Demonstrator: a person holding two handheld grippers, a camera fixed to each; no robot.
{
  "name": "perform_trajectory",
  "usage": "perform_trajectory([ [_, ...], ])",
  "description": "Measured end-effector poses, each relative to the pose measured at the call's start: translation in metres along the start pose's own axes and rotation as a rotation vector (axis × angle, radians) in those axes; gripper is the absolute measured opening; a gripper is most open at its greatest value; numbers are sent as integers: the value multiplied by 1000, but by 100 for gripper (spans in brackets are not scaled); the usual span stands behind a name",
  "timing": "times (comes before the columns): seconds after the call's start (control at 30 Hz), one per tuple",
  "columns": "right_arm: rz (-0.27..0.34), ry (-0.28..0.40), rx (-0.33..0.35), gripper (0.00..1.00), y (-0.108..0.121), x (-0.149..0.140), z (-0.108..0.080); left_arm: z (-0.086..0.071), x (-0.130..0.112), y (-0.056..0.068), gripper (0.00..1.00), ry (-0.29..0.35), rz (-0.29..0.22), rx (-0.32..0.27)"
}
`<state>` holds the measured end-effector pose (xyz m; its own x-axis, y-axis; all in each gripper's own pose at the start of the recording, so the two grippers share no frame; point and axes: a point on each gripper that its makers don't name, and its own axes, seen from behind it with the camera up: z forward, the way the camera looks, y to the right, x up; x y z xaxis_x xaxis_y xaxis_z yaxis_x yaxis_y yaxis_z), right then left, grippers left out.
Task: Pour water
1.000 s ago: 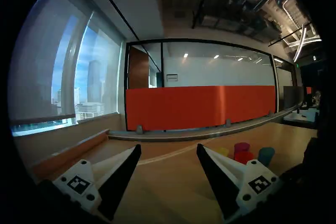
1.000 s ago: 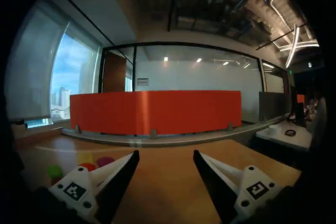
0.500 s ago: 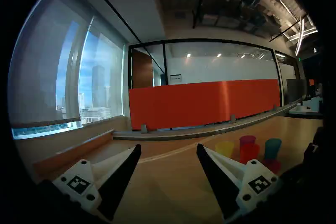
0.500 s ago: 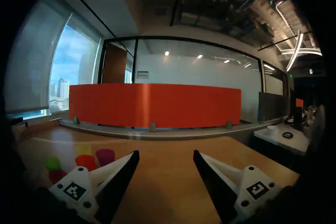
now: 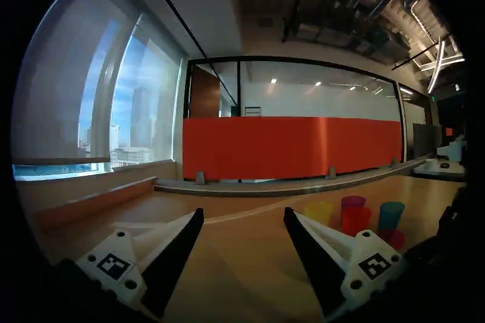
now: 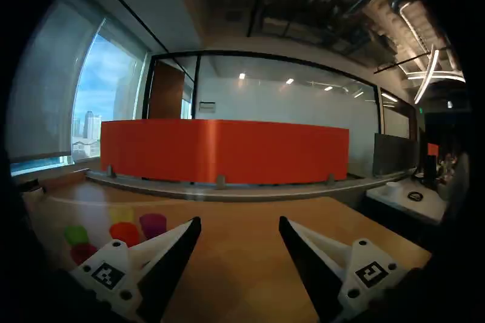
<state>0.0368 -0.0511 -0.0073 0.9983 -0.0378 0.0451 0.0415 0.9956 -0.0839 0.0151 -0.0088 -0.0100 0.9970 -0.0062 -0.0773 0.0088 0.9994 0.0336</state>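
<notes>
— What was hidden in the left gripper view?
— The foot of the yellow cup (image 5: 319,211) was covered by a finger of the left gripper (image 5: 243,215). The purple cup (image 5: 353,202) was half masked by the red cup (image 5: 356,221) in front of it. A dark pink cup (image 5: 397,239) was cut off below by the gripper's body.
— And in the right gripper view?
— The yellow cup was mostly screened by the red one. The rear of the right gripper (image 6: 239,224) was cut off at the lower edge. Whether any cup held water could not be told. The wall sign (image 6: 207,106) was too small to be read. The things on the white desk (image 6: 405,197) could not be made out.
</notes>
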Motion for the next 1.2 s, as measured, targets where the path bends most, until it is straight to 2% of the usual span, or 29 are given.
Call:
perform_trajectory([
  [0.37, 2, -6, 1, 100, 3, -4, -1, 7, -18, 8, 98, -18, -5, -17],
  [1.2, 7, 10, -4, 100, 10, 0, -2, 12, -30, 12, 98, -65, -1, -31],
])
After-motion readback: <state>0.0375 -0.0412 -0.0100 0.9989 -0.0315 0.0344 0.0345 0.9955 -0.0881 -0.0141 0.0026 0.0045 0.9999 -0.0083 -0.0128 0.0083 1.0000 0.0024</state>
